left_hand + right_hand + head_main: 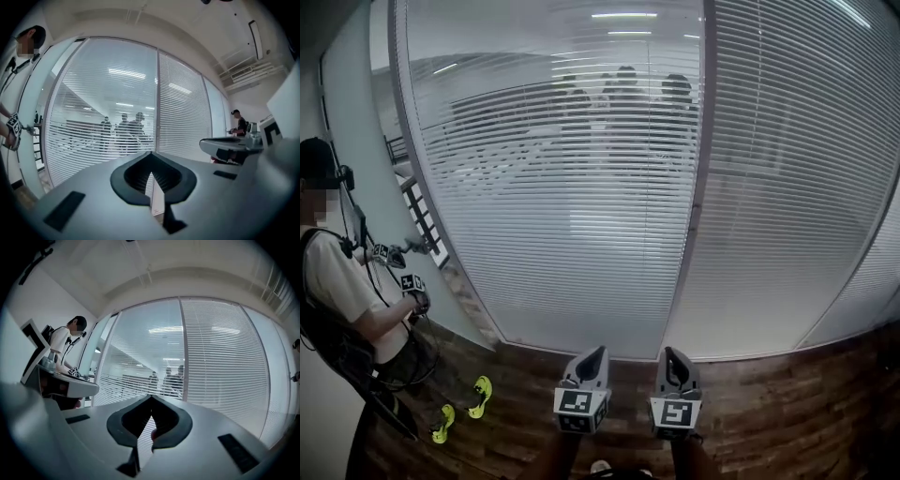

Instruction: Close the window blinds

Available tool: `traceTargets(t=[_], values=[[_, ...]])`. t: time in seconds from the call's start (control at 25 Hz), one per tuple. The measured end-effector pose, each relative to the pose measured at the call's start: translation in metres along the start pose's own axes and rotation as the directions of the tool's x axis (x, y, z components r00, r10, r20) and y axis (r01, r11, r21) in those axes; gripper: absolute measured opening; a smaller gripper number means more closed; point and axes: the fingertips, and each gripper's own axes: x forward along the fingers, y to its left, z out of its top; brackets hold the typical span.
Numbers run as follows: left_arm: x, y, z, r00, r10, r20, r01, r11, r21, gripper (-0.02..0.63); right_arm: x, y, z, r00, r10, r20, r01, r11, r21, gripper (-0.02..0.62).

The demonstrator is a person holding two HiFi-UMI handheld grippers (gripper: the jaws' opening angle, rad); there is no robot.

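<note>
The left tongs (600, 352) are closed, tip against tip, with nothing held between them; the right tongs (668, 352) are likewise shut and empty; both are held low and level, side by side, aimed at the glazing ahead. The window blinds lie straight in front of and above both tongs, well apart from them, so nothing is touched yet; the left blind (562, 225) is faced by the left tongs, while the right tongs are lined up roughly with the upright post (699, 187) that parts it from the right blind (797, 206); the left hand is therefore judged the nearer to the panel that needs work. The slats run horizontally across tall panels, so any tilt control is expected to hang vertically along an edge; no cord or wand can be made out in these views. The left blind is seen with its slats tilted open; dark figures (623, 89) behind the glass are visible through the gaps; the right blind is seen as a paler, denser sheet through which little is shown. A person (342, 291) is seen at the left blind's far edge, on the wooden floor (787, 412).
</note>
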Motion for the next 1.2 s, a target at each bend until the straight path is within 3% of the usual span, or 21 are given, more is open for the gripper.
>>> traceTargets(t=[0.52, 0.8, 1.2], values=[[0.006, 0.015, -0.027, 1.0, 0.0, -0.014, 0.0, 1.0, 0.007, 0.0, 0.01, -0.001, -0.04, 0.998, -0.045, -0.048, 0.048, 0.997, 0.067, 0.0], [0.009, 0.019, -0.012, 0.999, -0.031, -0.017, 0.031, 1.0, -0.004, 0.0, 0.013, 0.004, -0.023, 0.995, -0.079, -0.065, 0.082, 0.996, 0.046, 0.0], [0.006, 0.032, -0.017, 0.998, -0.054, -0.017, 0.054, 0.999, -0.003, 0.0, 0.008, 0.013, -0.034, 0.988, -0.115, -0.107, 0.122, 0.99, 0.064, 0.0]])
